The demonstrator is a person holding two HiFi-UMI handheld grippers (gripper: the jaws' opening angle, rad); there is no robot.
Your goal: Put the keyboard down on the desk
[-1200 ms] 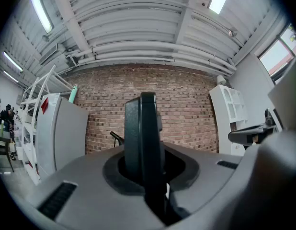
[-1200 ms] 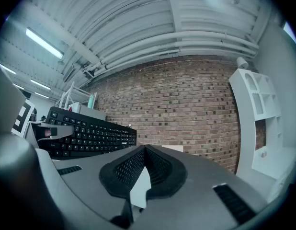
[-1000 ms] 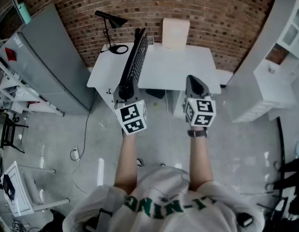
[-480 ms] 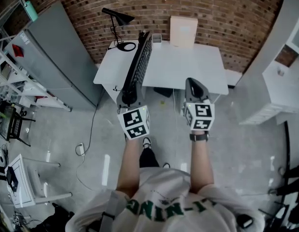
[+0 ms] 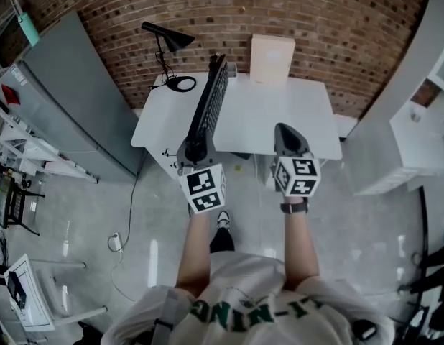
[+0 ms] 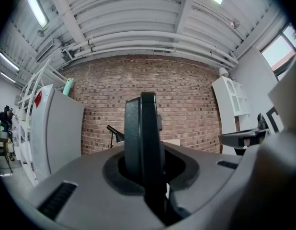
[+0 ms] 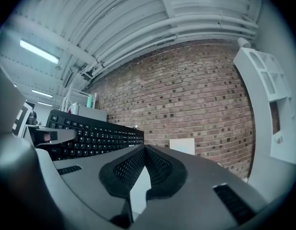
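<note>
Keyboard (image 5: pixel 207 106) matt black plastic; desk (image 5: pixel 272 113) smooth white; wall (image 5: pixel 315 20) rough red brick.

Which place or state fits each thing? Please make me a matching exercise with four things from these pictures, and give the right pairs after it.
Things:
1. black keyboard
2. black desk lamp
3. pale flat box
4. right gripper

Places or states:
a. jaws together, nothing in them
b. stands at the far left corner of the white desk
c. held on its edge in the left gripper
d. stands at the back of the desk, by the brick wall

Pairs: 1-c, 2-b, 3-d, 4-a
</note>
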